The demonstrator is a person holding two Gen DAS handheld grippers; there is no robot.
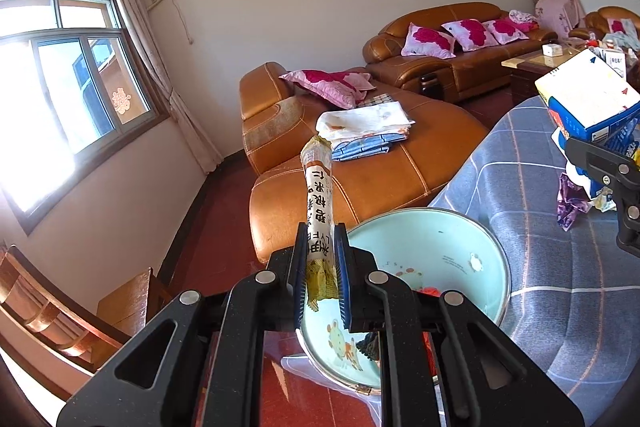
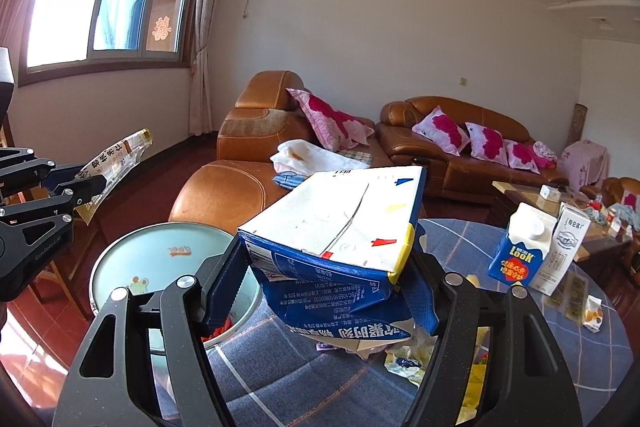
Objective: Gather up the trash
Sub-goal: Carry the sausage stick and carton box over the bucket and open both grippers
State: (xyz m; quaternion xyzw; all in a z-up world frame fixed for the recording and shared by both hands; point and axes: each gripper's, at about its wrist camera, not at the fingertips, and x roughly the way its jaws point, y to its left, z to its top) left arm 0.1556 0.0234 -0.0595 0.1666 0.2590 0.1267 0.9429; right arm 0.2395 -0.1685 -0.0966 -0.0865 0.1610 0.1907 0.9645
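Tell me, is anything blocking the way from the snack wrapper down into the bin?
Nothing visible. The left tongs hold the snack wrapper right above the light-blue bin, whose mouth is open. The right tongs hold the squashed carton off to the side, over the table.

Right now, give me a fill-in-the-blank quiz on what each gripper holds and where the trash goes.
1. The left gripper is shut on a long snack ____.
2. The right gripper is shut on a crushed blue and white ____.
3. The bin by the table has a pale ____ inside.

Missing words: wrapper; carton; green
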